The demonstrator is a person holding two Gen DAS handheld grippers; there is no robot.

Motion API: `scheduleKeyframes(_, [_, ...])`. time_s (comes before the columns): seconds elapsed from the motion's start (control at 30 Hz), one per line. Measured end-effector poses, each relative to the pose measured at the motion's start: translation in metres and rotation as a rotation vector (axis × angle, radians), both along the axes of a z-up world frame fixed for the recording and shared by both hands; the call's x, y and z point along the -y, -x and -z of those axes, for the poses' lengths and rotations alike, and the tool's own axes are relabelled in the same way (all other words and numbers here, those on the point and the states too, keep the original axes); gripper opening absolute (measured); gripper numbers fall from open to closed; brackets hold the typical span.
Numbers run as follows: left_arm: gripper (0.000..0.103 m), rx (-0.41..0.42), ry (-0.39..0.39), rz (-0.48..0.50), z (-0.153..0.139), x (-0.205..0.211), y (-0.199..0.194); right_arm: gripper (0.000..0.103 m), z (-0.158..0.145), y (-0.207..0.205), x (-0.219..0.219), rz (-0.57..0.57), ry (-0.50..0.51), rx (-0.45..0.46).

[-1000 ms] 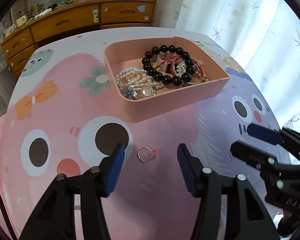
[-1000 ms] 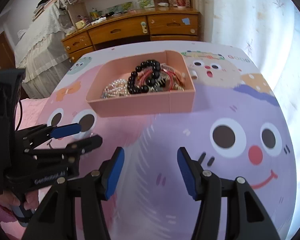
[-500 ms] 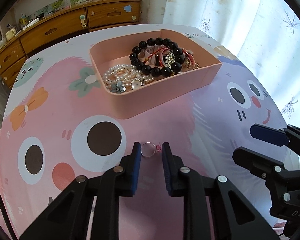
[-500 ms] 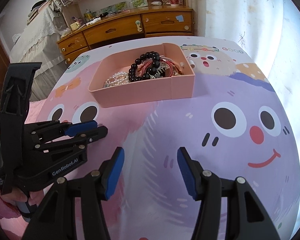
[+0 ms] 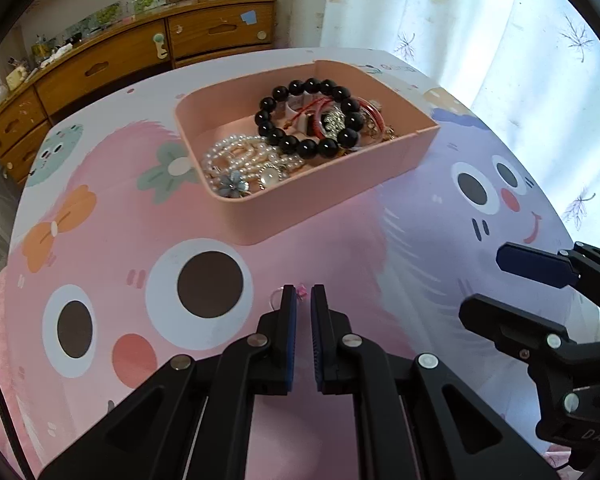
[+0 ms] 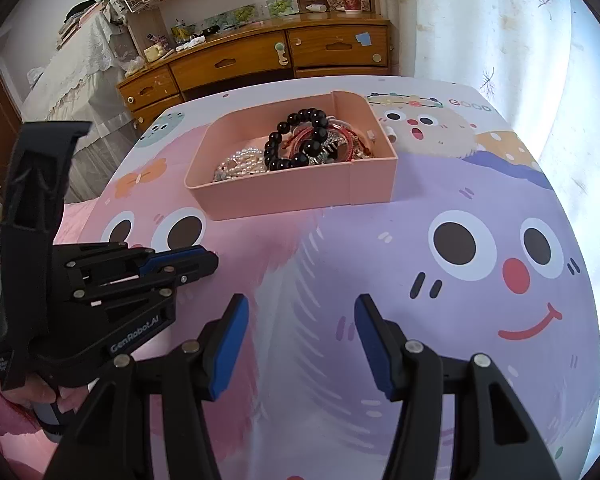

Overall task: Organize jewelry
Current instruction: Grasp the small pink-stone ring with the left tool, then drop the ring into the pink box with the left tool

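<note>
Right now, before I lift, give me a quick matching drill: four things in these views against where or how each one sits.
Things:
1. ring
2. black bead bracelet
3. pearl strands
4. right gripper

States:
A. jaws wide apart, holding nothing
B. pinched at the left gripper's tips, just above the tablecloth
C. in the pink tray, on top of the red bangles
D. in the pink tray, at its left end

Pairs: 1-B, 2-C, 3-D, 4-A

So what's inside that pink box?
The pink box holds a black bead bracelet, pearl strands, a blue flower piece and red bangles. Whatever lies beneath that pile is covered.
</note>
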State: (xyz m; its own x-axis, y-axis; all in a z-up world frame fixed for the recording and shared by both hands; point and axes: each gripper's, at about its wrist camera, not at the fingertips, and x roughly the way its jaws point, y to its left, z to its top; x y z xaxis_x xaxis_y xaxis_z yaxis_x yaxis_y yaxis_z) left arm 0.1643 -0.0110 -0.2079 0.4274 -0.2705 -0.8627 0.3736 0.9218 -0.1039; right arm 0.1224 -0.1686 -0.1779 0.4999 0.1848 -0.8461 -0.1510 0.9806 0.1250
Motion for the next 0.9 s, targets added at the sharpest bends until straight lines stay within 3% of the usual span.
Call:
scheduleKeyframes(0.3, [0.015, -0.007, -0.016, 0.015, 0.006, 0.006, -0.003, 0.055, 0.005, -0.001, 0.000, -0.003, 0.004, -0.016])
scheduleKeyframes(0.43, [0.008, 0.002, -0.023, 0.020, 0.006, 0.009, -0.005, 0.055, 0.005, -0.003, 0.002, -0.002, 0.009, -0.017])
scheduleKeyframes(0.7, [0.006, 0.010, -0.010, 0.046, -0.002, 0.006, -0.011, 0.055, 0.001, -0.002, 0.006, 0.006, 0.006, -0.006])
scheduleKeyframes(0.9, [0.006, 0.053, 0.031, 0.058, -0.028, 0.002, -0.011, 0.055, 0.004, 0.000, 0.010, 0.017, -0.002, -0.012])
